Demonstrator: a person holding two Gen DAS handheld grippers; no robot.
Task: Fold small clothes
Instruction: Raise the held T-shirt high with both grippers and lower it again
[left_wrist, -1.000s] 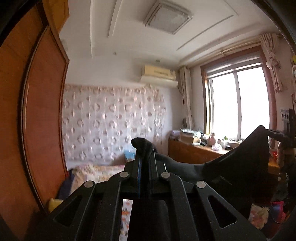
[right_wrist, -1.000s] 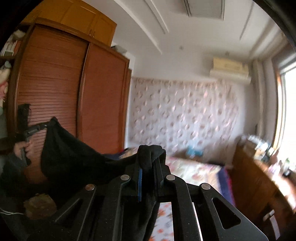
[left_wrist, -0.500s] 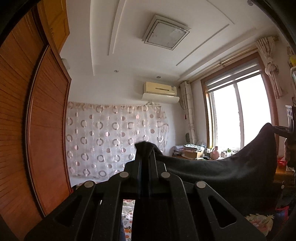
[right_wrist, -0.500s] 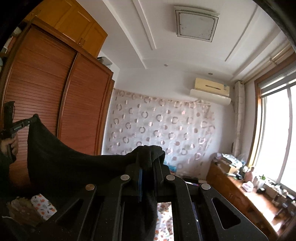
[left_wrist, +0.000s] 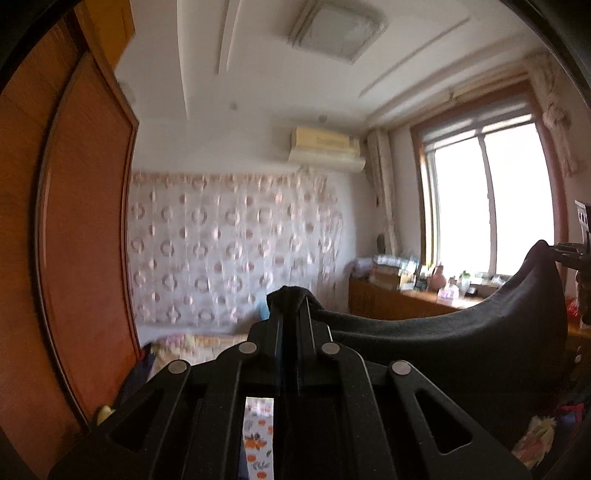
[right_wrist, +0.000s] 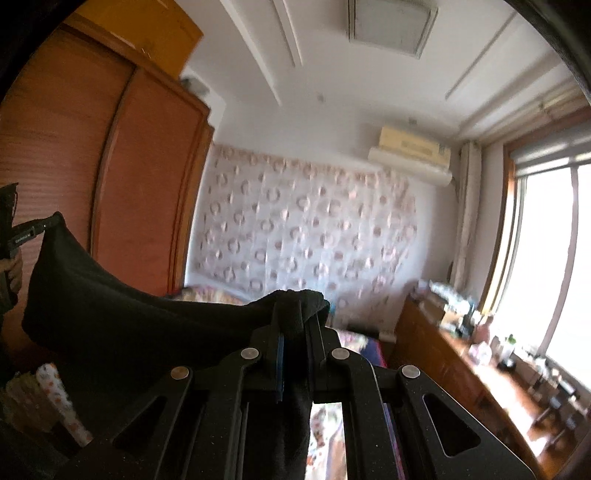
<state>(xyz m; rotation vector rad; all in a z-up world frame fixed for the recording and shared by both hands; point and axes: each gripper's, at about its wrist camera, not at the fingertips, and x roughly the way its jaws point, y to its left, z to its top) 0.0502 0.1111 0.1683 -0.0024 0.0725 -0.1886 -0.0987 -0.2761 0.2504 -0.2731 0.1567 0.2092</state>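
A black garment hangs in the air, stretched between both grippers. My left gripper is shut on one top corner of it; the cloth bunches over the fingertips. My right gripper is shut on the other top corner of the black garment. In the left wrist view the right gripper shows at the far right, holding the cloth's raised corner. In the right wrist view the left gripper shows at the far left with a hand on it. The garment's lower part is hidden behind the gripper bodies.
A wooden wardrobe stands at the left. A bed with flower-print bedding lies below. A wooden dresser with small items runs under the window at the right. A dotted curtain covers the far wall.
Both cameras tilted up half a second ago and have tilted back down a little. The garment stays stretched between the two shut grippers.
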